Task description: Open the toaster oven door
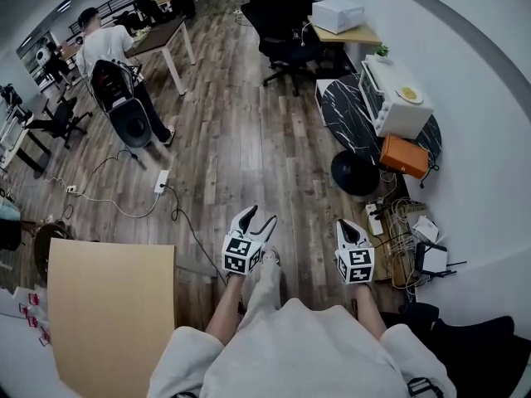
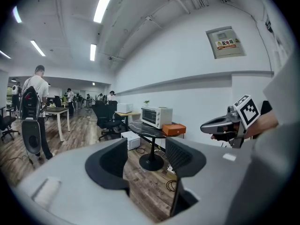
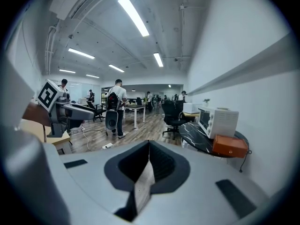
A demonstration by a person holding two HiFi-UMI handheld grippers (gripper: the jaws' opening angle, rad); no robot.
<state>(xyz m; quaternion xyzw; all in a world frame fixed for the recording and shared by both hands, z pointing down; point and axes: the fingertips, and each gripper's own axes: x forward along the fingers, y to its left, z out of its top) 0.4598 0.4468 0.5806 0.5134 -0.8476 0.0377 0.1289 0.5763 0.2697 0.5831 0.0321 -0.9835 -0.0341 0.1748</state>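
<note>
The white toaster oven (image 1: 390,98) stands on a round black marble table (image 1: 344,114) by the right wall, its door closed. It also shows far ahead in the left gripper view (image 2: 156,116) and the right gripper view (image 3: 216,121). An orange box (image 1: 404,156) lies beside it on the table. Both grippers hang in mid-air over the wood floor, well short of the table. My left gripper (image 1: 257,218) is open, with nothing between its jaws (image 2: 146,149). My right gripper (image 1: 346,226) is shut and empty, its pads meeting at the tip (image 3: 149,146).
Tangled cables and adapters (image 1: 402,239) lie on the floor by the wall below the table. Black office chairs (image 1: 286,31) and a desk with a white box (image 1: 336,15) stand beyond it. A person (image 1: 108,44) stands far left. A light wooden board (image 1: 112,305) is at my left.
</note>
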